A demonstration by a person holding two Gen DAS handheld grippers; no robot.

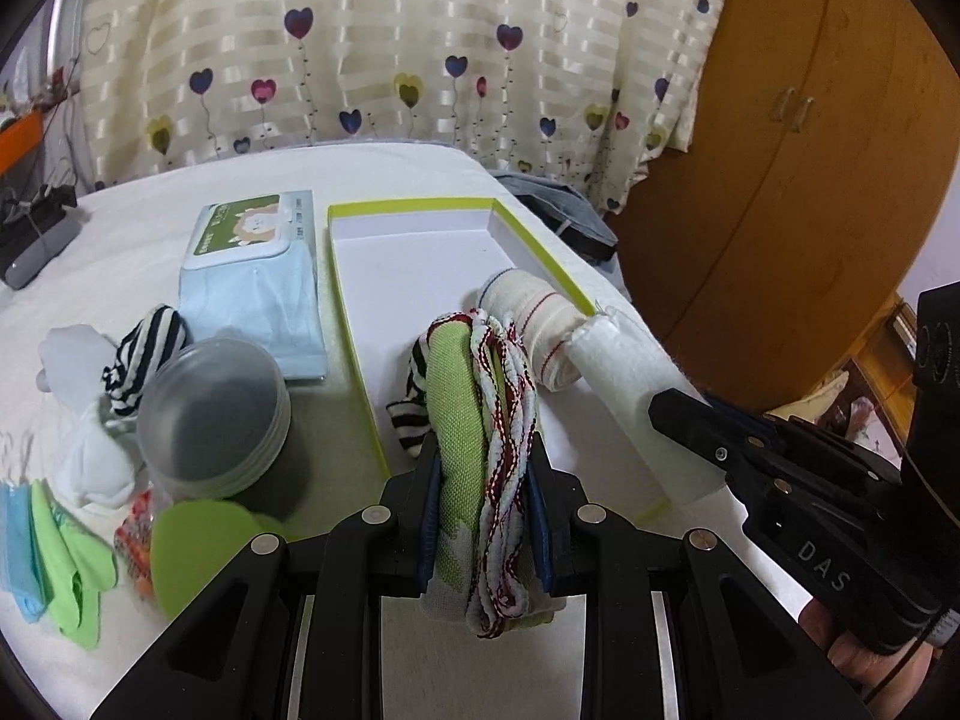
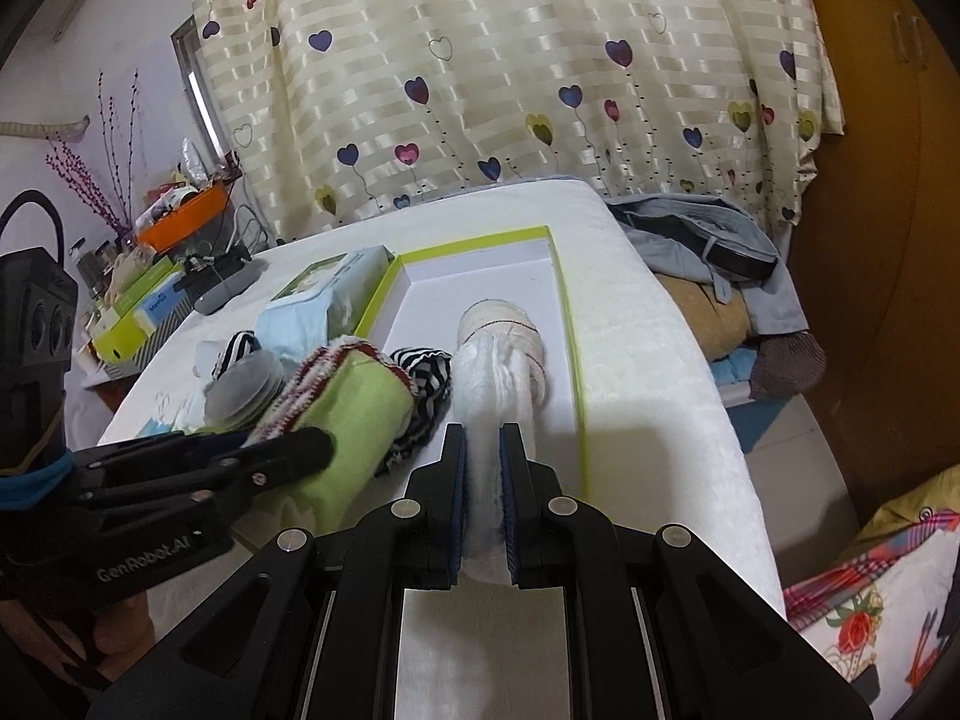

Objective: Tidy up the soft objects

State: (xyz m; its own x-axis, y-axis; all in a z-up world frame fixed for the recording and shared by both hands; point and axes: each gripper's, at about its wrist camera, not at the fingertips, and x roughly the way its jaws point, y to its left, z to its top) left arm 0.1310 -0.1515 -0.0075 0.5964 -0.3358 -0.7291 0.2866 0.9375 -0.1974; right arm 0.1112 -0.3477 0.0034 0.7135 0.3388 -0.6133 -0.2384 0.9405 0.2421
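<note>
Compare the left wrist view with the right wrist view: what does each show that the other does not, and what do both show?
Only the left wrist view shows the green and blue socks at the table's near left. Only the right wrist view shows the orange bin on the cluttered shelf and the floral pillow. Both show the left gripper shut on the green towel, the right gripper shut on the white roll, and the lime-edged box.
</note>
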